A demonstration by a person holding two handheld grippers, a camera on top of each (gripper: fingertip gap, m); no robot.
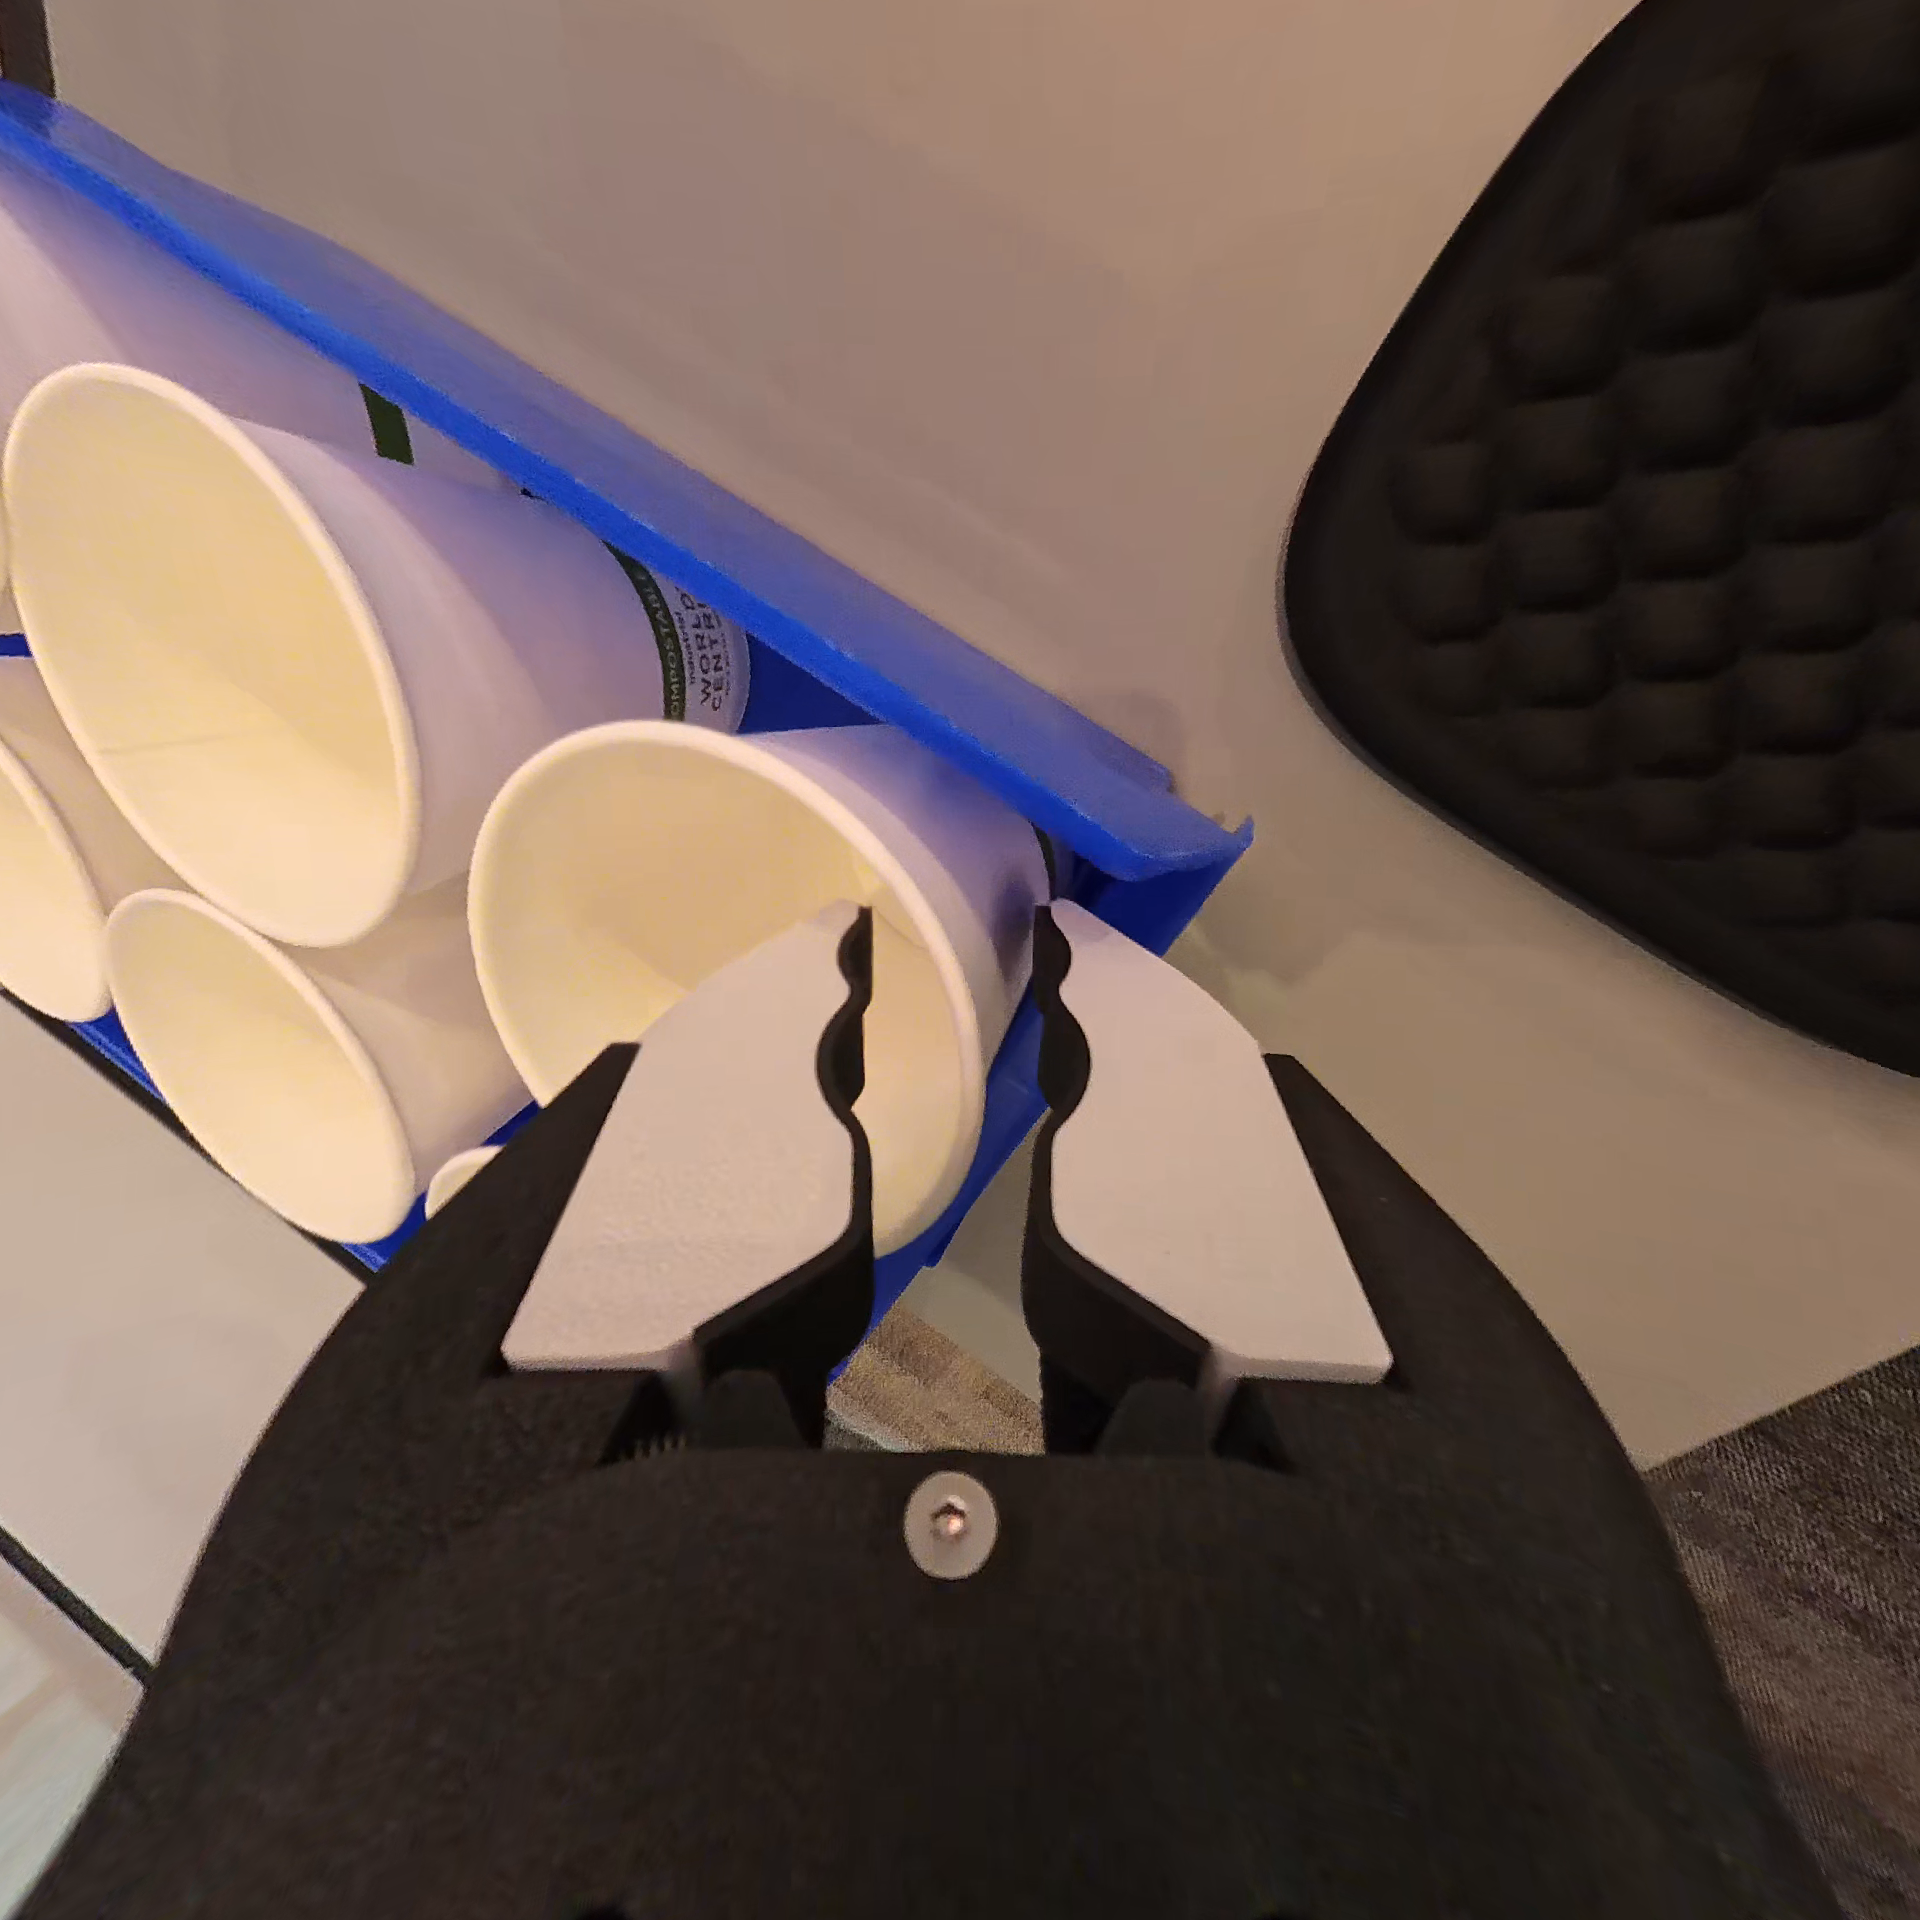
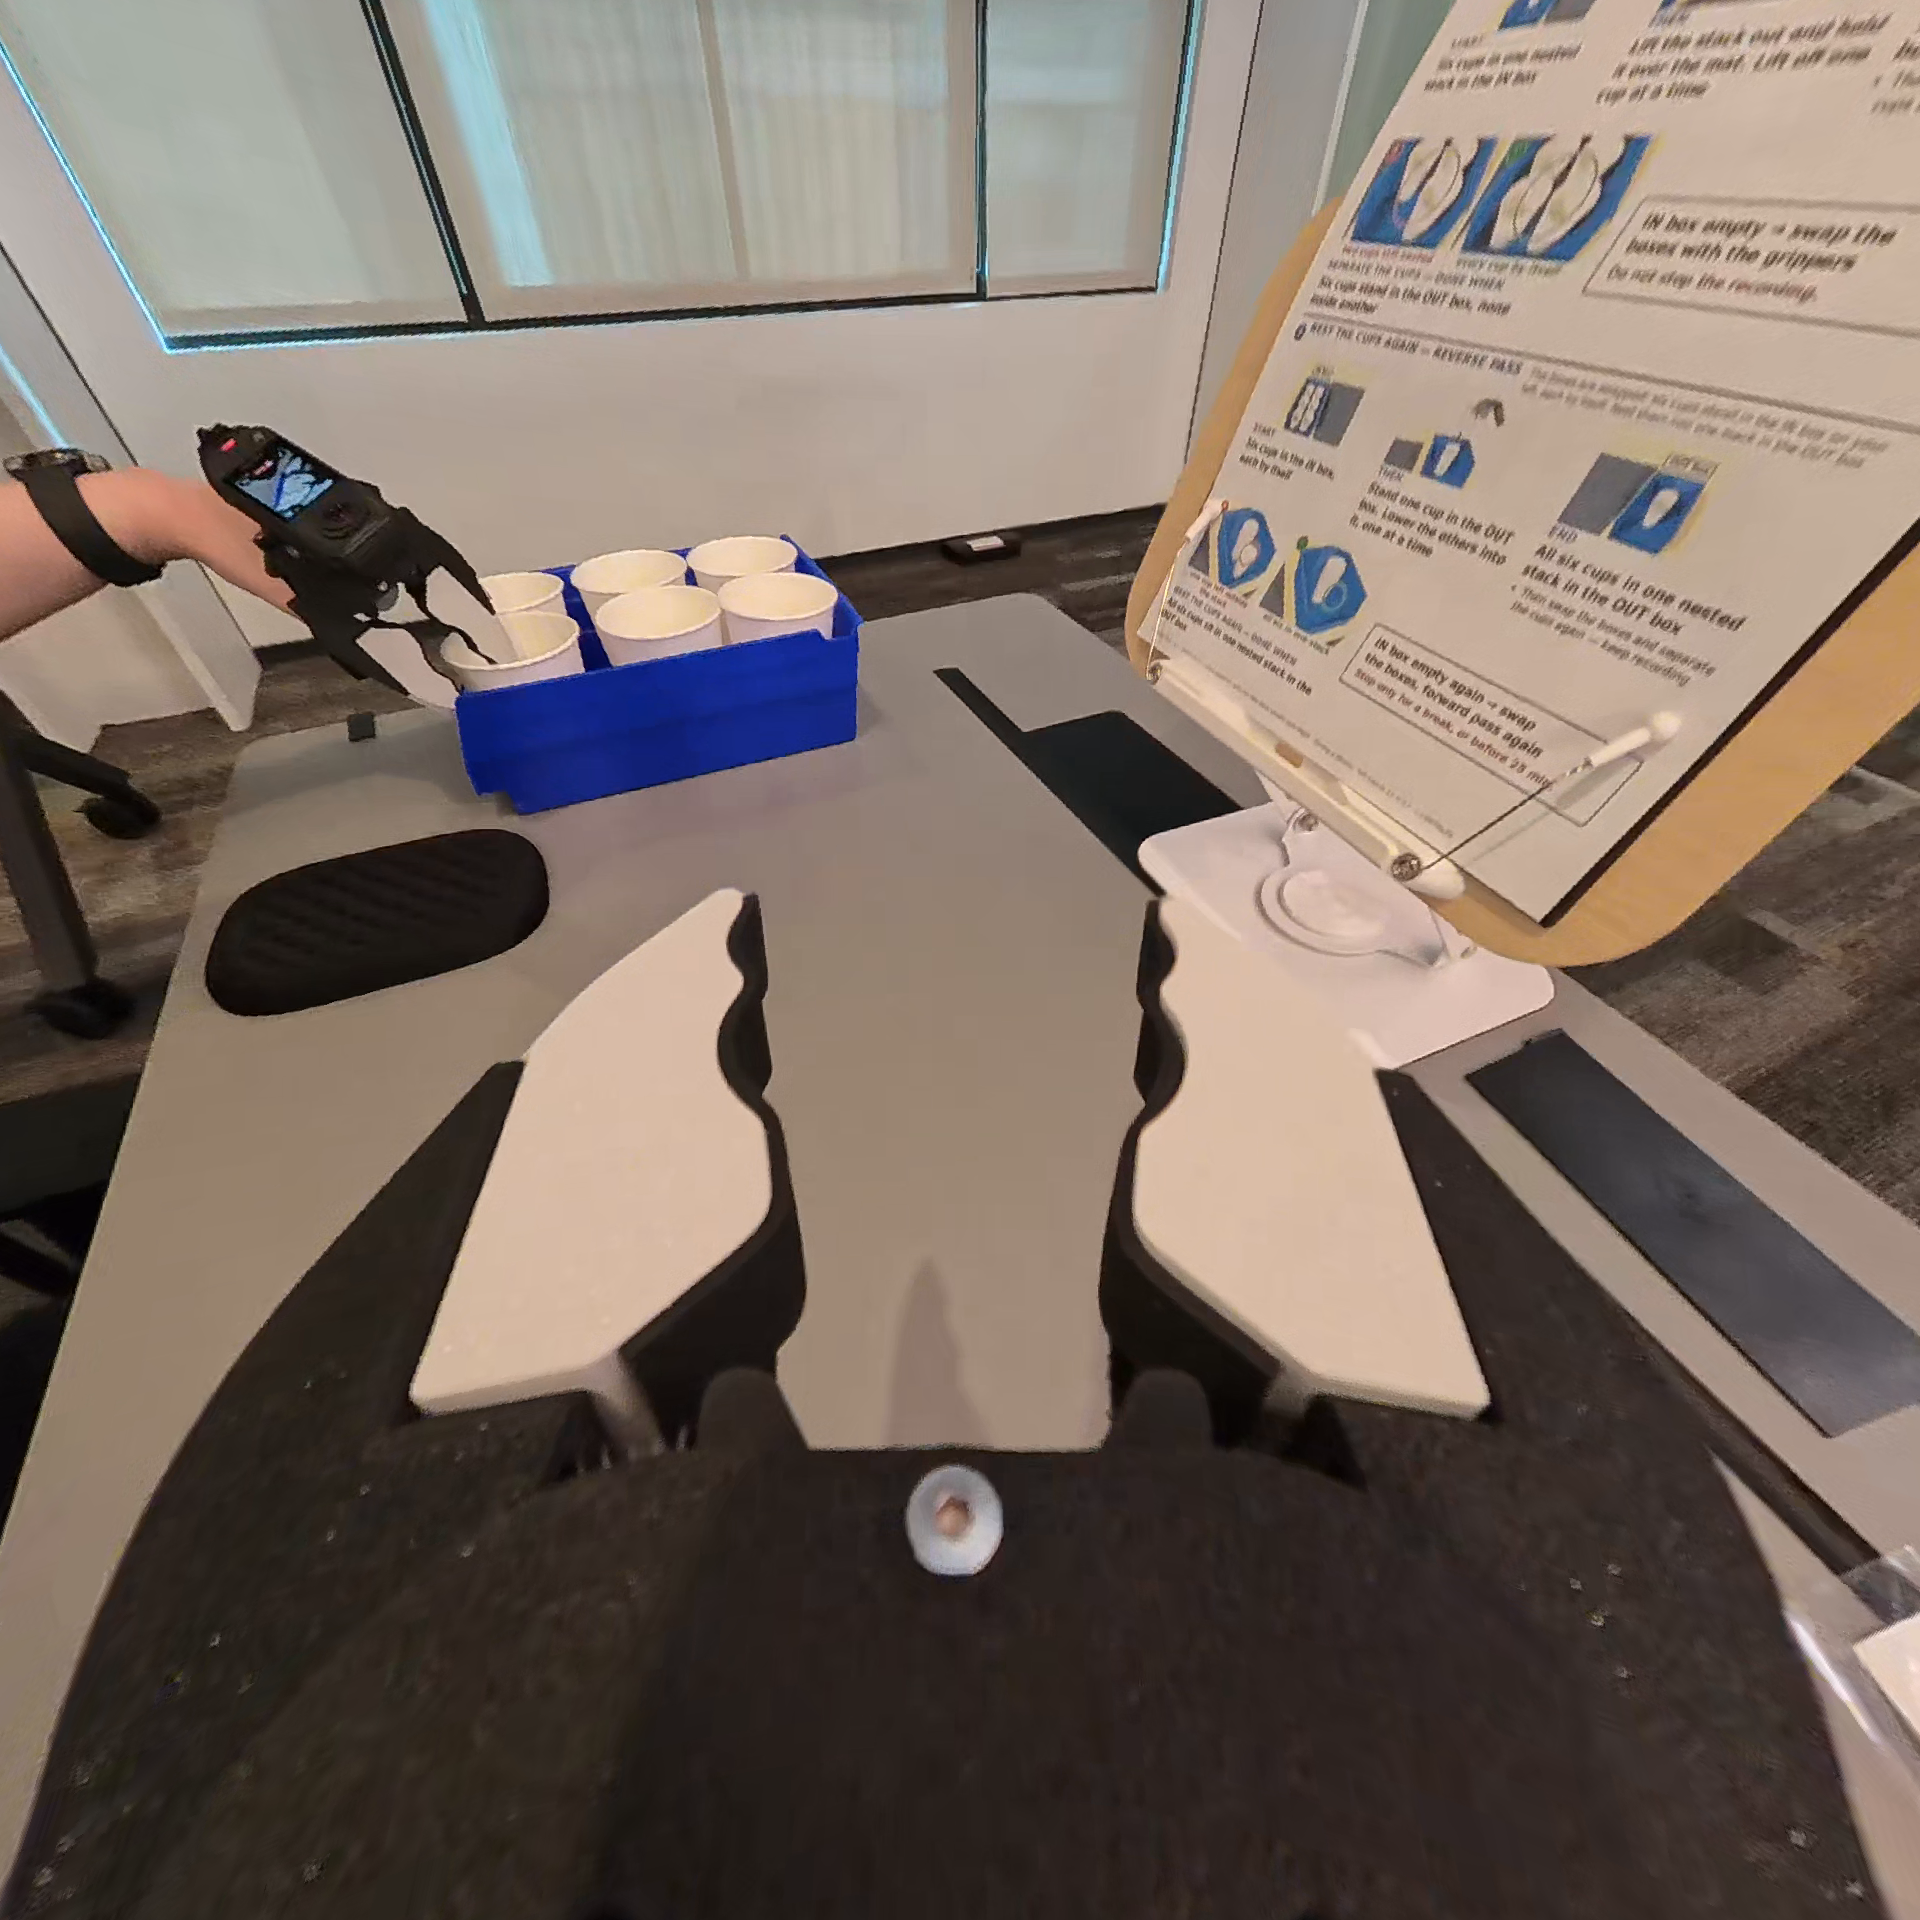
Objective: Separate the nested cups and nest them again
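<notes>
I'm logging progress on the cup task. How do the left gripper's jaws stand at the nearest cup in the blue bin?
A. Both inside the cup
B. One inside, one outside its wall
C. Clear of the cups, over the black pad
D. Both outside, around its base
B: the left gripper straddles the wall of the corner cup in the blue bin, one jaw inside its mouth, one outside, with a gap showing.

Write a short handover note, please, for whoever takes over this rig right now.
Left tool: open, straddling the wall of the corner cup, one finger inside, one outside; not clamped.
Right tool: open, empty, over bare table.
Six cups stand singly in the blue bin.
Done: cups separated.
Left: grip this cup, then nest all six; no second bin is in view.
</notes>
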